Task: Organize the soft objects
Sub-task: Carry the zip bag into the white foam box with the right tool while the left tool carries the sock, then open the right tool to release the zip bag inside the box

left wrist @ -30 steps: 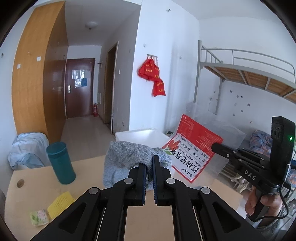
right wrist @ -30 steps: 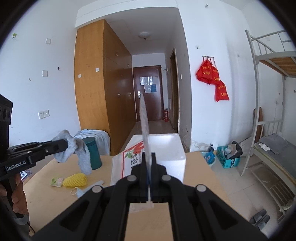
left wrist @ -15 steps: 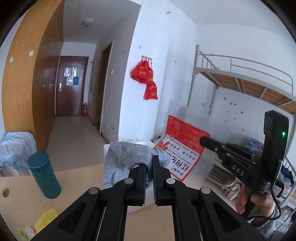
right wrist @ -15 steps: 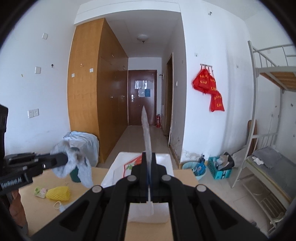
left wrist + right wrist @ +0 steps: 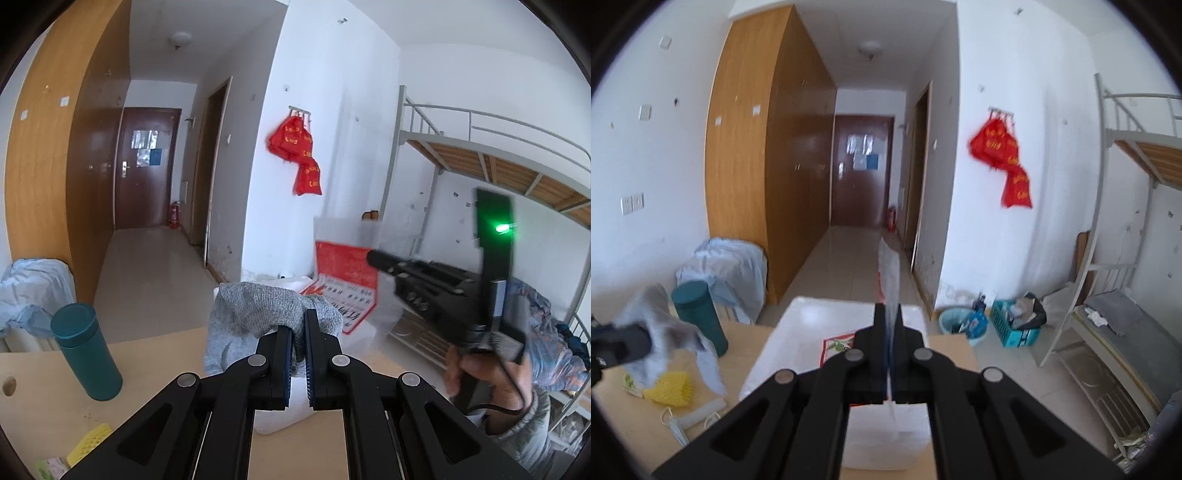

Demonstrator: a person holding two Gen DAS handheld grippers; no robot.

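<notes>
the left gripper (image 5: pixel 298 334) has its fingers clamped on a grey knitted cloth (image 5: pixel 255 314), which bunches over the fingertips and hangs above the wooden table (image 5: pixel 44 402). at three o'clock in the left wrist view, a hand (image 5: pixel 480 373) holds the right gripper (image 5: pixel 892 330), its fingers pinched together on the edge of a clear plastic bag with red print (image 5: pixel 347 280); the bag stands upright above a white foam box (image 5: pixel 812 332). a teal bottle (image 5: pixel 86 356) stands at nine o'clock; a yellow mesh piece (image 5: pixel 670 387) lies at eight o'clock.
</notes>
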